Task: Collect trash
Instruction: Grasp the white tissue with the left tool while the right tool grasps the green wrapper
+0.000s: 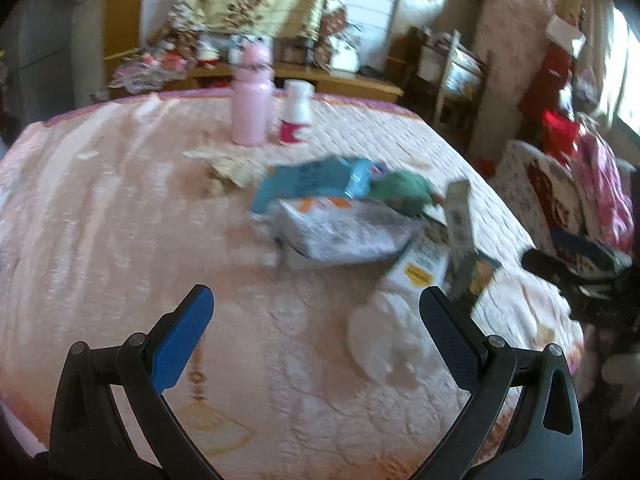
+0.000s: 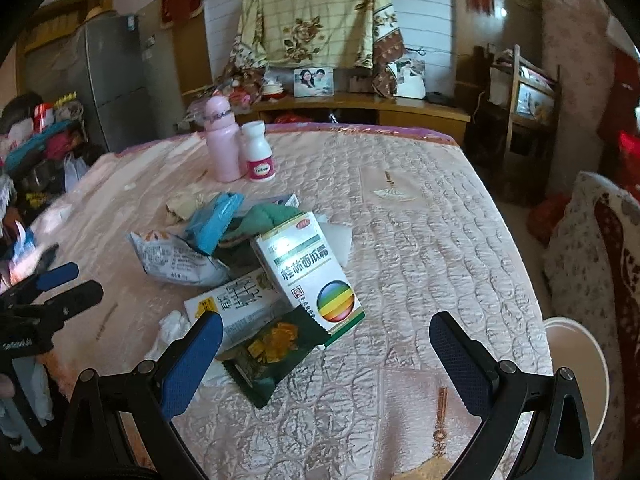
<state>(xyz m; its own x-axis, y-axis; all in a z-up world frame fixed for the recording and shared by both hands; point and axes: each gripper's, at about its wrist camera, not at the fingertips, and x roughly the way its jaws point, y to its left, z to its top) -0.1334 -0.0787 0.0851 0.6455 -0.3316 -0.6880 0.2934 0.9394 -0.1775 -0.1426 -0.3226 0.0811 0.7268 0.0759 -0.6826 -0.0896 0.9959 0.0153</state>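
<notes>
Pink quilted table [image 2: 420, 240] (trash pile [image 2: 256, 272] mid-surface) in cluttered room, both grippers [image 1: 316, 312] [image 2: 326, 336] spread apart, empty.

Everything sits on a bed [image 2: 420, 240] with a pink quilted cover. A pink bottle [image 2: 221, 148] and white pill bottle [image 2: 259, 152] stand touching near the far edge, and mid-bed there's a heap: white medicine box [image 2: 308, 272], crumpled silver wrapper [image 2: 176, 260], blue packet [image 2: 212, 220], white tissue [image 2: 174, 326].

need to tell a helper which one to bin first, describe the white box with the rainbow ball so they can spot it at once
On the pink quilted table cover, find the litter heap in the middle. On top, leaning over a dark green packet, lies the white cardboard medicine box. Only it carries a striped rainbow ball and a green band.
</notes>
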